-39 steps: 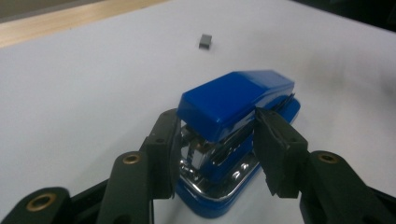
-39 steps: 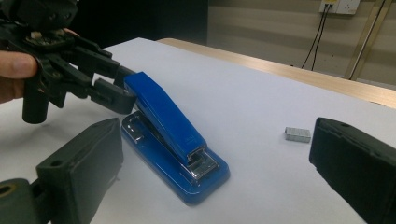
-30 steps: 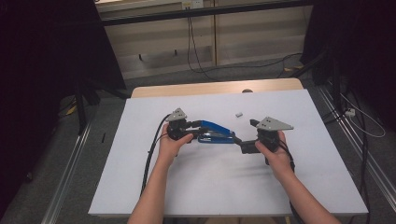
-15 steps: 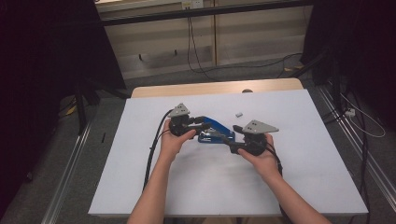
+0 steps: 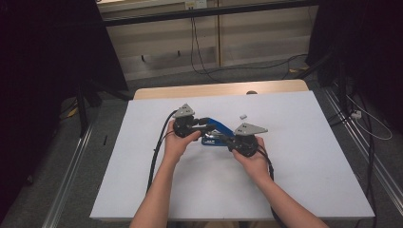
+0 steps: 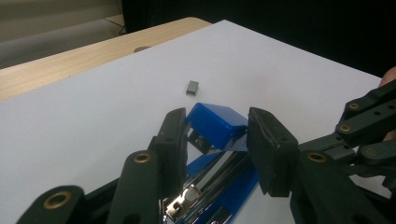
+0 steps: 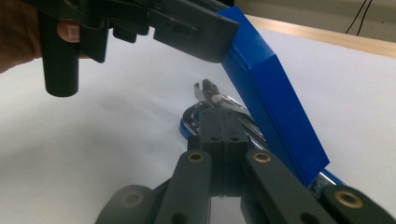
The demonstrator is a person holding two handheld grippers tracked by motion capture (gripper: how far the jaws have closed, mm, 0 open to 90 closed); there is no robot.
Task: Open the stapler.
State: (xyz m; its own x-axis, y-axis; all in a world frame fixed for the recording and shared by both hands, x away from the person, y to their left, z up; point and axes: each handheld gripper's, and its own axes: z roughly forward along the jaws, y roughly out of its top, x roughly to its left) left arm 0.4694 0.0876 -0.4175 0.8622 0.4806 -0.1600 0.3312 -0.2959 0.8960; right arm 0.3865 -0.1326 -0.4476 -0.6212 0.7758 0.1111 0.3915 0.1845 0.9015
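On the white worktop (image 5: 304,156) lies the opened blue metal stapler (image 6: 217,123). The left claw (image 6: 219,149) clamps its raised lid; the right claw (image 7: 223,135), just closed together, meets over the magazine rail. A slipping lid could snap down; the small grey staple block (image 6: 192,87) lies beyond.

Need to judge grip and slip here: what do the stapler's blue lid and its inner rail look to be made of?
The blue lid looks like moulded plastic, smooth and semi-matt: flat even colour, soft sheen, crisp edges. The inner rail looks like bright plated steel: mirror-like glints and hard reflections. Left gripper straddles the lid; right gripper is shut at the rail, whether on it is unclear.
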